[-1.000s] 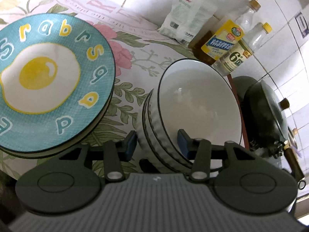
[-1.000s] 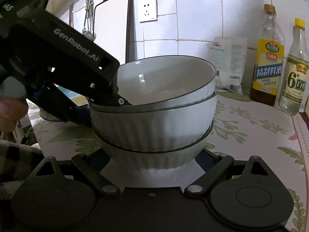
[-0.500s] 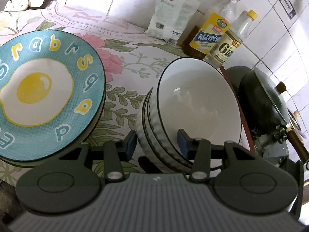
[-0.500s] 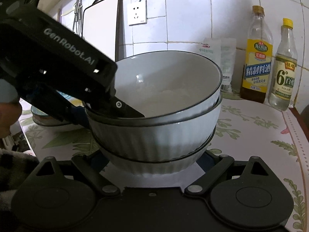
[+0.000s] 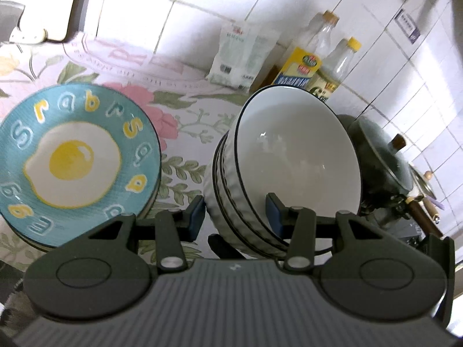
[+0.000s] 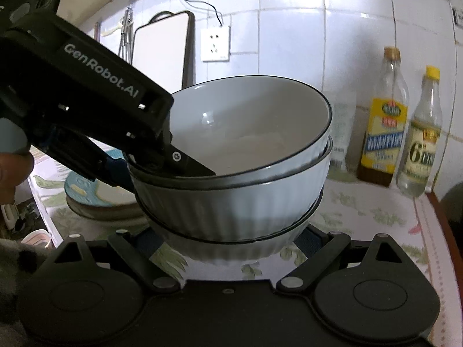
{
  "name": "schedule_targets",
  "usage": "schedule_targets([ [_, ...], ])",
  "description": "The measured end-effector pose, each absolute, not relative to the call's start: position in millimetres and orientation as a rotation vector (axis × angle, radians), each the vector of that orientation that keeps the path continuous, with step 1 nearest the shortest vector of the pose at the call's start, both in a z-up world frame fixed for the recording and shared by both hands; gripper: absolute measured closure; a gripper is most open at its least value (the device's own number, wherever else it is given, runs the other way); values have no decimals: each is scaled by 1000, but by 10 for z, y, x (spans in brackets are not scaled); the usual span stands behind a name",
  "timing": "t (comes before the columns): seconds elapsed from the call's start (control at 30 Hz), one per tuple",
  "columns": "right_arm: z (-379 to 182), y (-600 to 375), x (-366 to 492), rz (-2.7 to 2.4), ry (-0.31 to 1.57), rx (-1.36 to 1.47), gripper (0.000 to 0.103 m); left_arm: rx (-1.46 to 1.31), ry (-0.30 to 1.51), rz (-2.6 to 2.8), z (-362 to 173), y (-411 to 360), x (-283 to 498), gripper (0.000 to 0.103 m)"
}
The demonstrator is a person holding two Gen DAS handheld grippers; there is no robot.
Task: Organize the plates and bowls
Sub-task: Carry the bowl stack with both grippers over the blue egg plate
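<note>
Stack of three white ribbed bowls (image 6: 237, 173) nested, sitting at or just above the floral-cloth bench (image 5: 188, 107); contact with the bench not resolvable. Left gripper (image 5: 235, 217) straddling the rim wall of the stack: one blue-padded finger (image 5: 273, 212) inside the top bowl, the other outside the ribbed wall, closed down on the rims of the bowls. In the right wrist view the same gripper enters from upper left, its inner finger lying across the top bowl's rim. Right gripper (image 6: 231, 243) spread wide around the lowest bowl's base; pads mostly hidden behind the bowl, so contact cannot be told; looks like cradling rather than pinching. Blue fried-egg plate (image 5: 72, 159) lying flat on another plate at the left, near the stack, not touching. Risks, judged: pinch sits on one side of the rim only, so stack weight hangs off-centre and may tip or slide out of the pads; glazed ceramic likely slippery. Top bowl sits visibly skewed in the nest; a jolt could rattle or chip the rims. Cooking-wine bottle (image 6: 382, 133) and vinegar bottle (image 6: 422, 144) standing behind the stack, dark lidded pot (image 5: 382, 162) at its right: a sideways swing could knock them. Low carriage toward the plate could clip its edge.
</note>
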State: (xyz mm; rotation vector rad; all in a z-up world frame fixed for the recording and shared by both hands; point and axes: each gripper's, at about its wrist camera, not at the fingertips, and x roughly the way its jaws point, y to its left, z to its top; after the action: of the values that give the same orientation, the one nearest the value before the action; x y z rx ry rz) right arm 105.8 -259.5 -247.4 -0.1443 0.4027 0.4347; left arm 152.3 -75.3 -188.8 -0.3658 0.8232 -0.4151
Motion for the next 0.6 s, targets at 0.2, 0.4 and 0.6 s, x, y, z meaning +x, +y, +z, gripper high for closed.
schedule_targets([
  [0.2,-2270,-2370,1042,457,378,-158,7,-348,778,-400,-1660,-520,1432,59],
  [0.4,-2059,-2029,1114,493,354,-160,7,-331,750,-369,-1417,-173,1413,59],
  [0.6,-2024,-1706,1182,528,357,-152,7,-309,751,-337,-1347,127,1424,59],
])
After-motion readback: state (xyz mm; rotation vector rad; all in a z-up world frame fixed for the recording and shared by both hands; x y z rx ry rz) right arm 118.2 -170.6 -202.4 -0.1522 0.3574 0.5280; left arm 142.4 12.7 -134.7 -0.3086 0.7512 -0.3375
